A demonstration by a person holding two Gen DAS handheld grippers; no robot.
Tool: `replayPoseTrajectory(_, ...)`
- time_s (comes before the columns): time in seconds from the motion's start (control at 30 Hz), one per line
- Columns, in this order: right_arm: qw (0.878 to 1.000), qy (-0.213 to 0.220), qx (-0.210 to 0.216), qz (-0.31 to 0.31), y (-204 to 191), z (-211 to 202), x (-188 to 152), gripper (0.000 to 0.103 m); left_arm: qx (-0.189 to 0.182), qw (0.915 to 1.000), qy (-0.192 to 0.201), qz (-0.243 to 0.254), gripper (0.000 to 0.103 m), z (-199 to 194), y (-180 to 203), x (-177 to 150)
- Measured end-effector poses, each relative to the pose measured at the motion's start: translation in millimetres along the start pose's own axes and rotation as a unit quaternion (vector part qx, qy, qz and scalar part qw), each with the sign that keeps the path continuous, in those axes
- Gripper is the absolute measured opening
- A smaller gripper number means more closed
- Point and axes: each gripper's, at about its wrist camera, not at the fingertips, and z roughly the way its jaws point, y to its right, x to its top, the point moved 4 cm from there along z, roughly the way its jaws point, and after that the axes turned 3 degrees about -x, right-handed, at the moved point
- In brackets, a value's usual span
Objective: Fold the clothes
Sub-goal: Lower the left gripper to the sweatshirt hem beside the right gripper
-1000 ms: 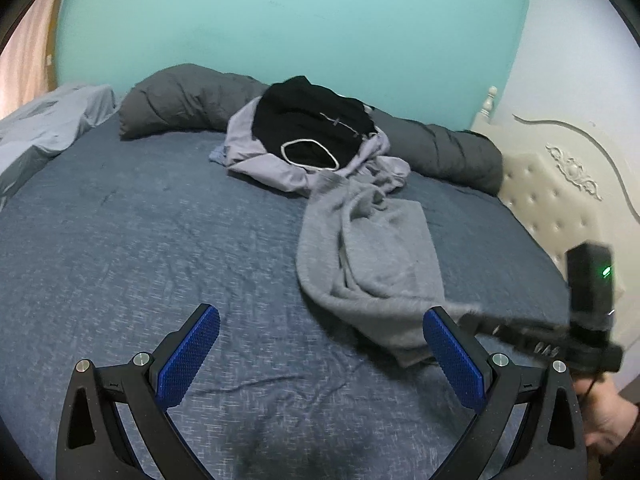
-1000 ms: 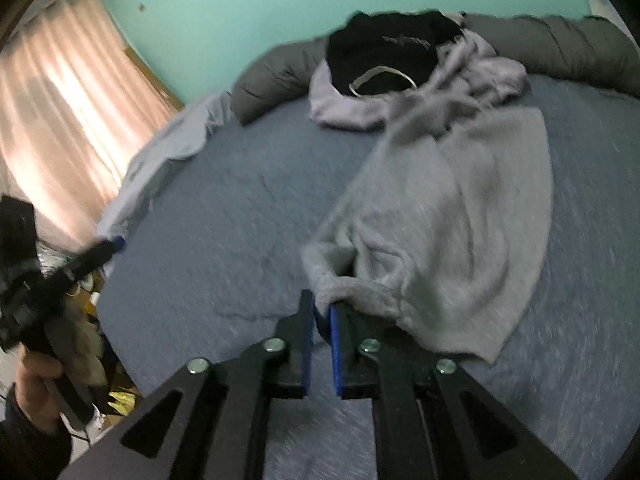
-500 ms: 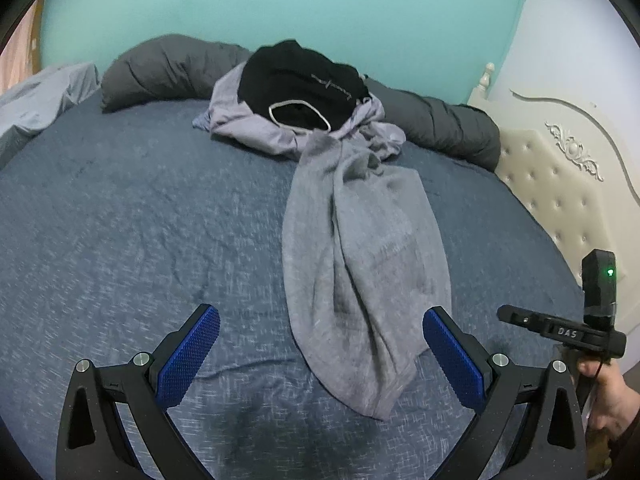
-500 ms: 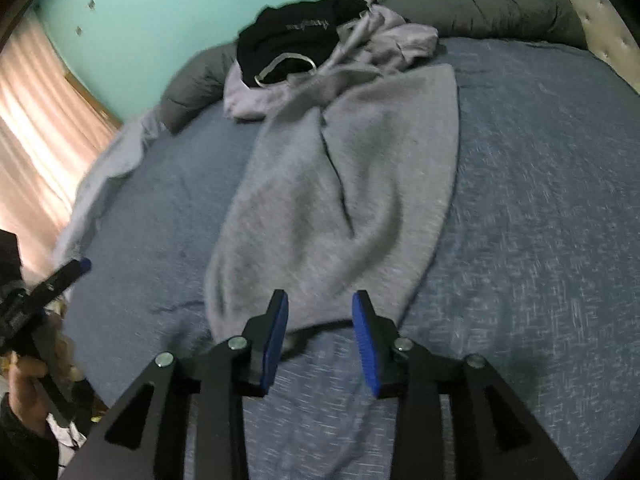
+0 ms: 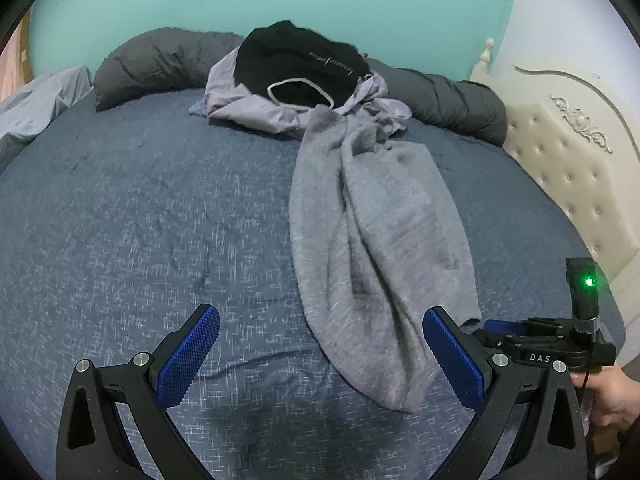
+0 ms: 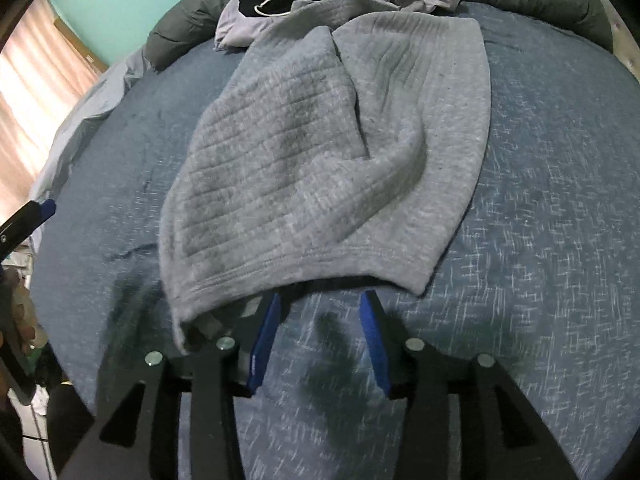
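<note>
A grey knit garment (image 5: 376, 240) lies stretched along the blue bed sheet (image 5: 140, 200), its far end tucked under a pile of a black garment (image 5: 296, 60) and a lilac one (image 5: 248, 108). My left gripper (image 5: 322, 314) is open wide just above the sheet, with the garment's near end between and beyond its fingers, untouched. In the right wrist view the grey garment (image 6: 320, 160) shows its hem right at my right gripper (image 6: 320, 298). Its jaws are opening; the hem drapes over the left fingertip and nothing is pressed between the pads.
A dark grey rolled duvet (image 5: 160, 60) runs along the teal wall behind the pile. A cream tufted headboard (image 5: 560, 160) borders the bed on the right. A pale sheet (image 5: 36, 96) lies at the far left. A curtain (image 6: 32, 80) hangs beyond the bed's left side.
My right gripper went from shut on the grey garment's corner to open, releasing it. The garment now lies drawn out flat toward me. Both grippers have sunk closer to the bed.
</note>
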Motion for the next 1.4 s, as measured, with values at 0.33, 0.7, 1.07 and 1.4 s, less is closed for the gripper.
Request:
replayPoseTrajectory(0.33, 0.997, -0.013, -0.055, 0.054, 63, 18, -6, 0.044, -0.012, 0.9983, -0.053, 0.020, 0.103, 38, 9, -29)
replayPoseTrajectory(0.7, 0.998, -0.015, -0.037, 0.055, 100, 17, -20, 0.049, -0.004, 0.9962, -0.086, -0.015, 0.103, 79, 4, -42)
replayPoseTrajectory(1.07, 0.998, -0.014, -0.025, 0.052, 111, 21, -25, 0.049, 0.004, 0.9915, -0.128, -0.022, 0.092, 117, 4, -60)
replayPoseTrajectory(1.4, 0.998, -0.015, -0.022, 0.051, 107, 26, -13, 0.049, -0.001, 0.9895, -0.137, -0.046, 0.090, 130, 2, -68)
